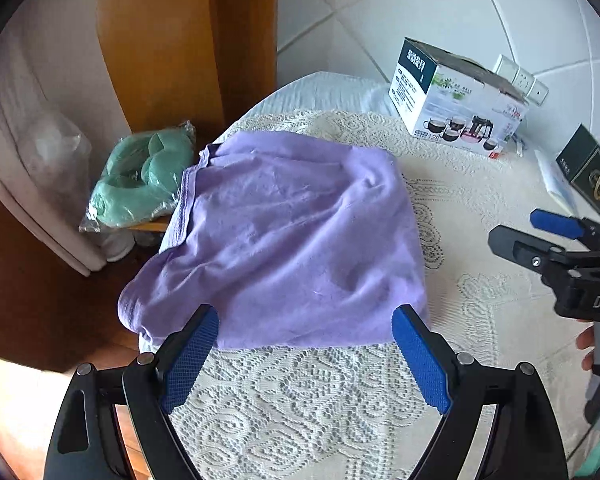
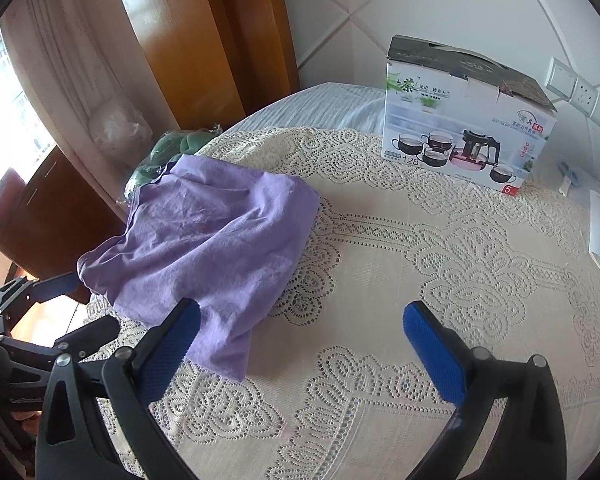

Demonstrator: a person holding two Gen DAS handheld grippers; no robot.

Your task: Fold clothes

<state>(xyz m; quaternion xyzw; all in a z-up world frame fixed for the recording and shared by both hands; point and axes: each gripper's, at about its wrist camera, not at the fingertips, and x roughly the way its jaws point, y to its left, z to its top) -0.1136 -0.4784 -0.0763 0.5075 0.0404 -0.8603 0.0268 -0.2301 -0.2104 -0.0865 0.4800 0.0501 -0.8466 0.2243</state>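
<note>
The purple garment (image 1: 276, 240) lies roughly folded at the desk (image 2: 400, 280) edge, left of the tea-set box (image 2: 460, 128), one corner overhanging. The left gripper (image 1: 304, 356) and right gripper (image 2: 300, 344) both hover wide and empty before it. A grab there could drag it off, or snag the lace cloth (image 1: 300, 408) beneath.

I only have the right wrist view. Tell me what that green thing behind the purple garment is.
Observer: In the left wrist view it is a green cushion-like item sealed in clear plastic, resting off the table edge, beside the purple garment.
Operator: Report what lies right of the tea set box.
Observer: A dark box with gold print sits past the tea set box, near the table's edge.
Operator: Report the right tool.
Observer: The right tool is open, empty, over the lace tablecloth.
</note>
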